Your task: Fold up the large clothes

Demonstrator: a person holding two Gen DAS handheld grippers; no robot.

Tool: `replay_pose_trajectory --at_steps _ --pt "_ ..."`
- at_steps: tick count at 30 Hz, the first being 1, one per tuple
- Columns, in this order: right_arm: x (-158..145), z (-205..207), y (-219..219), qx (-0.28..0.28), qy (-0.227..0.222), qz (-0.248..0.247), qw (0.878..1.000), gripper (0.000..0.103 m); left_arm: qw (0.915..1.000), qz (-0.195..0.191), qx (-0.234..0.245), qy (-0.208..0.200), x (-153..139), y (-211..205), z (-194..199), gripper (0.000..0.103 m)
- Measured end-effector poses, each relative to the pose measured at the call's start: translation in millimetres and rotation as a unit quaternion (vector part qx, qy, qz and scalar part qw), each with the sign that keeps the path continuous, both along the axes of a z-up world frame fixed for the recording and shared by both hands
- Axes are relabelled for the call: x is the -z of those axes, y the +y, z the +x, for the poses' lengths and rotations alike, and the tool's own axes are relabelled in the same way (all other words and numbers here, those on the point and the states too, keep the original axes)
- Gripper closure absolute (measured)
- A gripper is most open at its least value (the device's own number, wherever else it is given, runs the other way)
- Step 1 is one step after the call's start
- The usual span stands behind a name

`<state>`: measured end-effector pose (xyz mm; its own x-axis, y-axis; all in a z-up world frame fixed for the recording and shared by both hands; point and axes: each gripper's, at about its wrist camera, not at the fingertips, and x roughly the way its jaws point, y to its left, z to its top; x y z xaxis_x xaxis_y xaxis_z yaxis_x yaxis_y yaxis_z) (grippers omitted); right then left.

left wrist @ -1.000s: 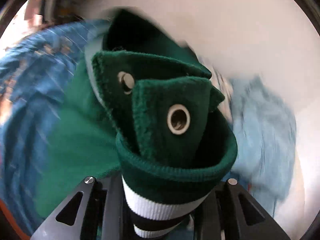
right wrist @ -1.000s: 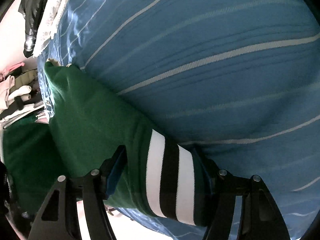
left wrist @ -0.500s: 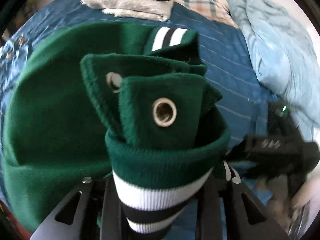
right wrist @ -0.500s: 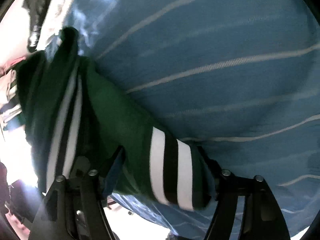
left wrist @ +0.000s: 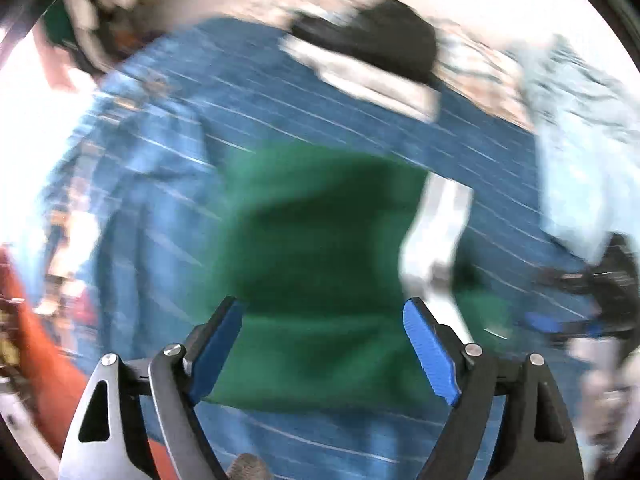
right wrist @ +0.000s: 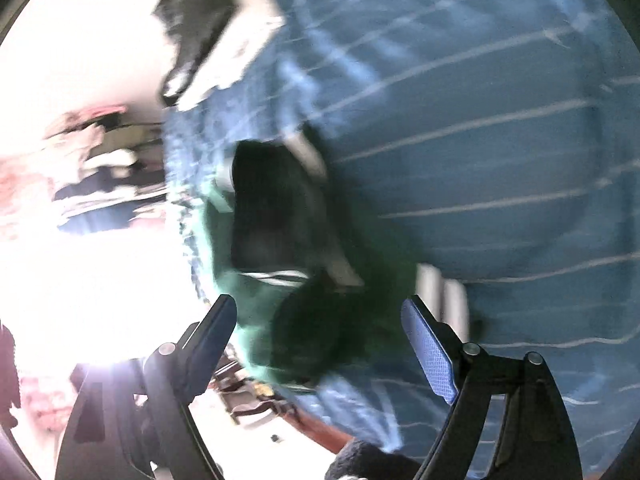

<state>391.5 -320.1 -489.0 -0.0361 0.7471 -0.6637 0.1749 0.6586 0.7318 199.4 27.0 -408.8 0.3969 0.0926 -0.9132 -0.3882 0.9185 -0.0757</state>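
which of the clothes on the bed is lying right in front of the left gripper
The green garment with the white striped band, on the blue striped bedspread. The pale blue cloth and black-and-white pile lie farther off.

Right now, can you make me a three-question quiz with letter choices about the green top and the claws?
1. Where does the green garment lie?
A on the blue striped cover
B on a chair
C in a basket

2. What colour are the claw pads?
A red
B blue
C yellow

3. How is the left claw?
A clamped on the cuff
B out of sight
C opening, gripping nothing

Answers: 1 A, blue stripes surround the garment. 2 B, the pads show blue. 3 C, the pads stand clear of the cloth.
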Motion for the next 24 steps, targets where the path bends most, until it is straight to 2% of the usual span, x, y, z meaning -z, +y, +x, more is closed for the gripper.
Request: replay_pose_trajectory --at_steps 1,2,3,4,6,8,9,10,11,12,14,15,18,20,21,22,24 --pt "-2 3 16 -0.011 -0.003 0.014 1.0 0.017 0.999 0.04 -0.019 0.006 6 18 -8 0.02" --pt "-1 4 33 -0.019 -0.007 0.024 1.0 0.017 0.9975 0.062 -0.03 0.016 15 29 -12 0.016" --pt "1 6 47 -0.028 -0.009 0.025 0.999 0.017 0.9939 0.09 -0.046 0.044 36 51 -18 0.01" --pt "4 9 64 -0.046 -0.02 0.01 0.999 0.017 0.991 0.104 -0.056 0.062 50 62 -18 0.009" --pt "12 14 90 -0.077 -0.04 -0.021 0.996 0.017 0.9807 0.133 -0.084 0.116 97 98 -29 0.009" --pt "28 22 113 -0.098 -0.035 -0.031 0.994 0.018 0.9728 0.146 -0.104 0.147 132 121 -40 0.009" --pt "31 25 124 -0.11 -0.046 -0.049 0.992 0.036 0.9673 0.147 -0.117 0.171 156 133 -44 0.009" --pt "32 28 129 -0.113 -0.059 -0.087 0.988 0.088 0.965 0.138 -0.125 0.185 172 142 -48 0.009" --pt "31 33 125 -0.095 -0.057 -0.113 0.987 0.097 0.9644 0.122 -0.131 0.195 192 152 -52 0.005" --pt "30 39 119 -0.074 -0.059 -0.131 0.987 0.097 0.9686 0.104 -0.136 0.181 200 156 -55 0.002" --pt "23 52 93 -0.023 -0.061 -0.182 0.981 0.1 0.974 0.095 -0.142 0.149 202 162 -57 0.0" --pt "27 55 85 -0.017 -0.045 -0.184 0.982 0.1 0.9756 0.097 -0.138 0.141 202 162 -57 0.0" --pt "36 57 74 -0.015 0.019 -0.124 0.992 0.099 0.9789 0.107 -0.133 0.112 203 158 -60 0.0" --pt "20 46 71 -0.022 0.031 -0.104 0.994 0.089 0.9795 0.098 -0.141 0.105 204 159 -61 0.0" --pt "16 40 71 -0.026 0.035 -0.103 0.994 0.073 0.9795 0.095 -0.143 0.104 203 159 -63 0.0" --pt "12 30 68 -0.027 0.039 -0.104 0.993 0.052 0.9795 0.093 -0.145 0.104 202 159 -65 0.0" --pt "12 5 65 -0.028 0.052 -0.118 0.991 0.033 0.9787 0.094 -0.149 0.105 201 158 -64 0.0"
